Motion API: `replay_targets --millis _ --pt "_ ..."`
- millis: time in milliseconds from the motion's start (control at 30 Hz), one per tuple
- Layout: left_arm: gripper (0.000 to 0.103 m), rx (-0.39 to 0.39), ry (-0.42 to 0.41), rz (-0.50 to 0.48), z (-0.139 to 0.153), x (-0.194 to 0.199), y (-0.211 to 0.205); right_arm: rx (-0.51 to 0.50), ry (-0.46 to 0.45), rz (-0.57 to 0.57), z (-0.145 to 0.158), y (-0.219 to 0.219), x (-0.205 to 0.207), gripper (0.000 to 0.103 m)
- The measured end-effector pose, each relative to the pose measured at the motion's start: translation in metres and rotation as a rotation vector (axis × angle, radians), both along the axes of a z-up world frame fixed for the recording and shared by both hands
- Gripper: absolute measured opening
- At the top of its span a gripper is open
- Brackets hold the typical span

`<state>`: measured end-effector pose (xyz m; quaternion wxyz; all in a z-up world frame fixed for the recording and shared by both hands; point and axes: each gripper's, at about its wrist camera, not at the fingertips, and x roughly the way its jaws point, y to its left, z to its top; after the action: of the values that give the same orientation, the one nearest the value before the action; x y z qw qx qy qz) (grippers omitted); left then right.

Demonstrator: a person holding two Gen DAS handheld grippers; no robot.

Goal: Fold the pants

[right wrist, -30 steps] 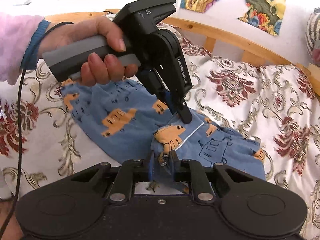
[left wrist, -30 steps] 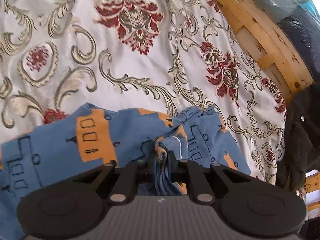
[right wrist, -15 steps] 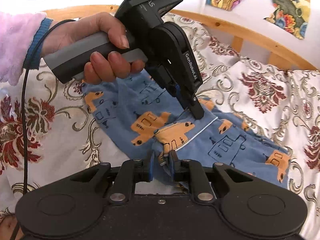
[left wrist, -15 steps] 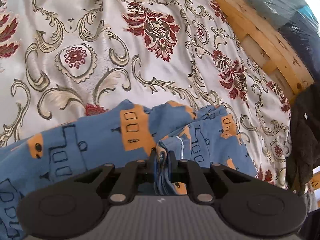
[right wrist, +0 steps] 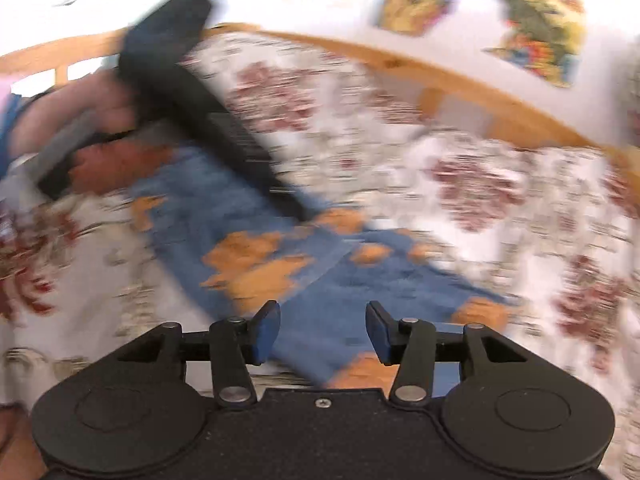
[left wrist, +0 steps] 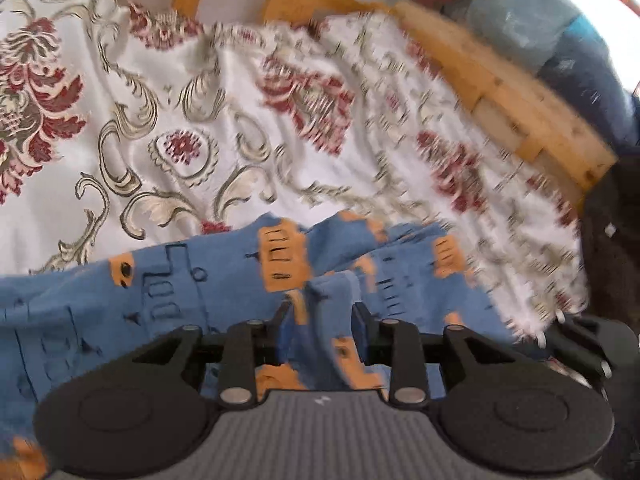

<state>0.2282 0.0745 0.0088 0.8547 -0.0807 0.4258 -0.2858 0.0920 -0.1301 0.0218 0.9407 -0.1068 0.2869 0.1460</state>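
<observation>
The blue pants [left wrist: 160, 288] with orange vehicle prints lie spread on the patterned bedspread [left wrist: 180, 100]. My left gripper [left wrist: 320, 312] stands open low over them, and a raised fold of the cloth sits loosely between its fingers. In the right wrist view, which is blurred by motion, my right gripper [right wrist: 322, 328] is open just above the pants [right wrist: 360, 280], with nothing pinched. The left gripper's black body [right wrist: 200, 100] and the hand [right wrist: 100, 160] holding it show as a smear at upper left, its tip down by the cloth.
A curved wooden bed frame [left wrist: 500, 80] rims the far and right sides of the bed. Blue and dark bundles [left wrist: 560, 40] lie beyond it, and dark cloth [left wrist: 616, 240] hangs at the right. Colourful pictures [right wrist: 540, 20] hang on the wall.
Both grippers were shut on the pants' edge and now have opened, letting the cloth go. Both views have swung fast, showing more of the bed frame.
</observation>
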Motion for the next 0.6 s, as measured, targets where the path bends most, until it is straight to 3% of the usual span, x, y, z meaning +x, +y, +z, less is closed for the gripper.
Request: replay_targets --millis 67,133,233,300,400,467,600 --pt "0.034 -0.088 -0.012 -0.025 -0.001 -0.008 -0.004 0.012 0.017 -0.073 -0.002 -0.02 0.01 0.049" --pt "0.037 -0.122 -0.002 -0.061 -0.006 -0.007 -0.018 0.072 0.057 -0.137 -0.007 -0.04 0.021 0.048" --pt "0.039 -0.011 0.029 -0.1 -0.023 0.005 -0.048 0.181 0.205 -0.252 -0.024 -0.06 0.032 0.045" --pt "0.03 0.017 0.078 -0.071 -0.039 0.013 -0.051 0.235 0.262 -0.285 -0.038 -0.067 0.027 0.044" --pt "0.029 -0.081 0.12 -0.024 -0.045 0.014 -0.033 0.166 0.228 -0.237 -0.035 -0.061 0.012 0.044" --pt "0.03 -0.086 0.123 -0.003 -0.042 0.009 -0.025 0.161 0.237 -0.211 -0.029 -0.064 0.009 0.044" --pt "0.047 -0.065 0.042 -0.003 -0.024 -0.015 -0.019 0.161 0.177 -0.194 -0.008 -0.075 0.023 0.044"
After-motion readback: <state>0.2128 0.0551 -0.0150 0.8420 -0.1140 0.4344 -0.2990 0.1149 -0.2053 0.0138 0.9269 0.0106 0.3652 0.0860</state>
